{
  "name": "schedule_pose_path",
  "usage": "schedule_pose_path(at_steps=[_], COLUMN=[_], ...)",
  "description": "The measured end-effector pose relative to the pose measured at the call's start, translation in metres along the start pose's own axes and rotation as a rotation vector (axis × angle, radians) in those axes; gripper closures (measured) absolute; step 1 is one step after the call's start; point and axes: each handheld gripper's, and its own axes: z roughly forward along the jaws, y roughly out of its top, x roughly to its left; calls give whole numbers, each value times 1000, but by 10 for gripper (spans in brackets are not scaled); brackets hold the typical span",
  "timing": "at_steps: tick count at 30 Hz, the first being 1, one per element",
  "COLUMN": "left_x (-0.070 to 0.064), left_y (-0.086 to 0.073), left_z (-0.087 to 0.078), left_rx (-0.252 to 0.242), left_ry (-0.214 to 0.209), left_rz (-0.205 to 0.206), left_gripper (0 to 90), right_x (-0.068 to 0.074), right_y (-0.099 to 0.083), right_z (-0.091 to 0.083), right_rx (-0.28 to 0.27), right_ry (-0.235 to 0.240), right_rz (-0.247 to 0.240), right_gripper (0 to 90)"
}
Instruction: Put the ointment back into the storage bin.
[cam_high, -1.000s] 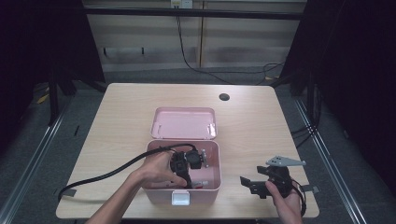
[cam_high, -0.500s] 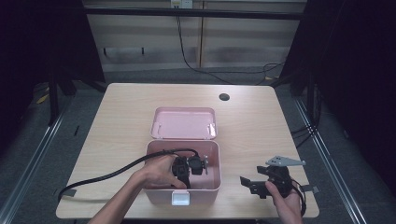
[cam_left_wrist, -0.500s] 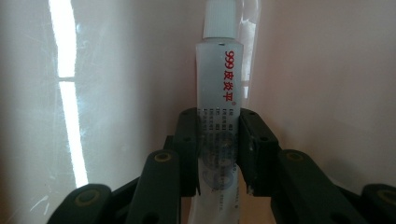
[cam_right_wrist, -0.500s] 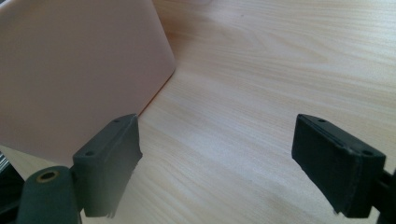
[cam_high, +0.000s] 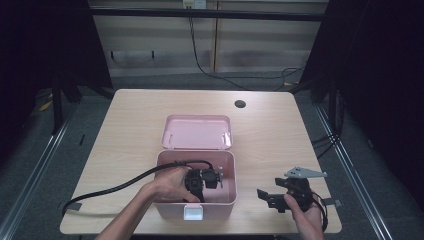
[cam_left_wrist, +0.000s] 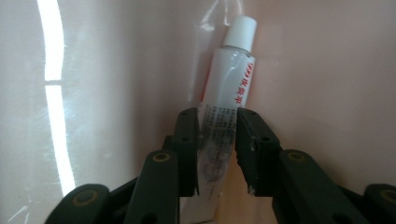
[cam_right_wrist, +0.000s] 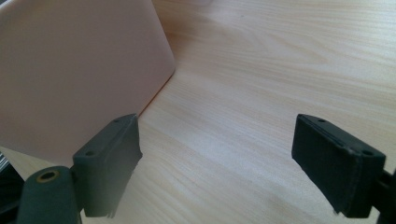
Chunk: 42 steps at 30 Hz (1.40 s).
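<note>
While the left hand-held gripper (cam_high: 212, 177) is sunk inside the open pink box (cam_high: 227, 197), the step in hand looks to be the grasp of a small white tube (cam_left_wrist: 229, 98) lying against the box's inner wall. From the left gripper view, its jaws stand either side of the tube's lower body, close on it and seemingly pinching it, the white cap pointing away. I'd judge the next move calls for a firm squeeze and a straight lift clear of the rim, since the tube is slim and sits in clear wrapping that may slip. From the high view the tube is hidden by hand and tool; there you see the lid (cam_high: 198, 132) thrown back instead. The right hand-held gripper (cam_high: 272, 197) waits on the wooden surface (cam_high: 125, 125) beside the box, jaws spread wide and empty.
</note>
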Motion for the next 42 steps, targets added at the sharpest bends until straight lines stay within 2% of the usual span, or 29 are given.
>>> schedule_pose_path(at_steps=[3, 8, 10, 13, 16, 19, 24, 29, 30, 35, 42], left_x=[1, 1, 0, -2, -5, -7, -10, -13, -13, -19, -28], left_y=[0, 1, 1, 0, 0, -1, -3, -4, -4, -7, -12], left_z=[1, -2, -3, -5, -9, -14, -22, -26, -27, -37, -49], left_rx=[7, -18, -21, -32, -54, -83, -124, -119, -130, -170, -196], left_ry=[7, 39, 78, 98, 125, 147, 174, 179, 185, 208, 223], left_rz=[-5, -13, -24, -23, -18, -29, -34, -37, -47, -45, -43], left_gripper=[676, 631, 593, 585, 576, 555, 568, 547, 546, 549, 549], right_x=[0, 0, 0, 0, 0, 0, 0, 0, 0, 0, -1], right_y=[0, 0, 0, 0, 0, 0, 0, 0, 0, 0, 0], right_z=[0, -1, -1, -1, -1, -1, -1, -1, -1, -1, 0], right_rx=[0, -3, -3, -3, -5, -6, -4, -4, -4, -4, -4], right_ry=[-1, -2, -2, -2, -2, -3, -4, -3, -3, -2, -2], right_rz=[1, 1, 1, 2, 0, 0, 2, 2, 3, 1, 3], right_gripper=[148, 148, 148, 148, 148, 148, 148, 148, 148, 148, 148])
